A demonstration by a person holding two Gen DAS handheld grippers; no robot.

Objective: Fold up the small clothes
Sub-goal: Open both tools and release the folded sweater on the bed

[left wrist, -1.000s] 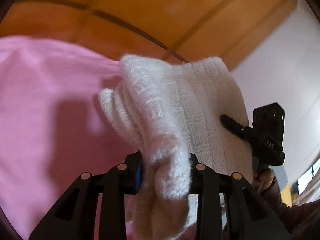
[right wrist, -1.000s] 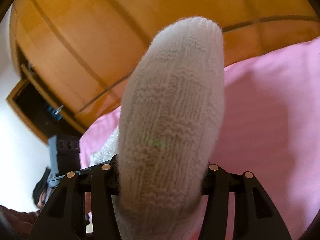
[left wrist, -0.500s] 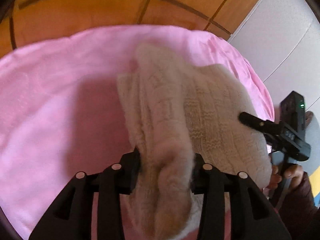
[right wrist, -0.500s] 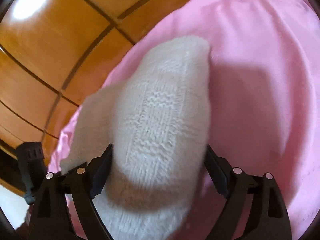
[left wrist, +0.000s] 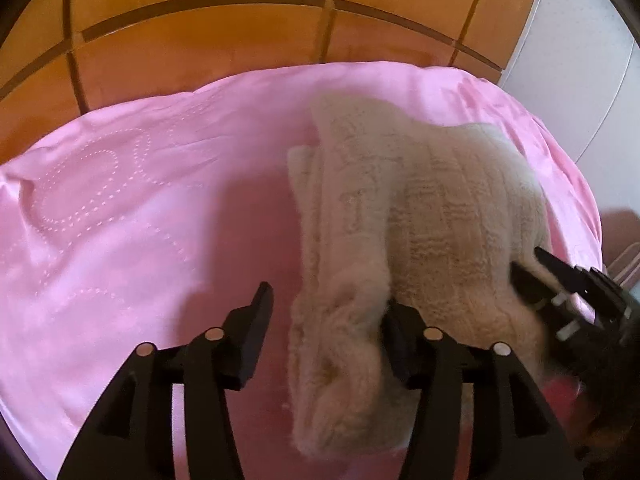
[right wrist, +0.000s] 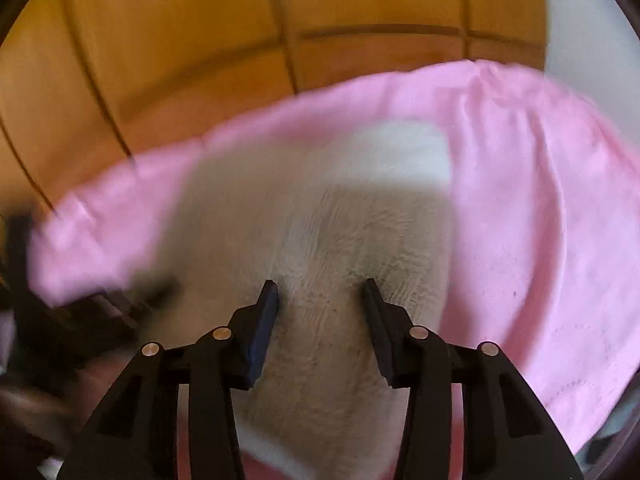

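Left gripper: pitched down, jaws parted and just been opening. Left finger stands clear of the white knit; right finger lies against the fabric fold that sits between the jaws, no squeeze visible.

Right gripper: also pitched down, jaws about half apart and just been closing (frame is motion-blurred). Both fingertips rest on top of the knit, fabric between them, pads not pinching it as far as I can tell.

Right gripper also shows at the right edge of the left wrist view, blurred, fingertips against the knit.
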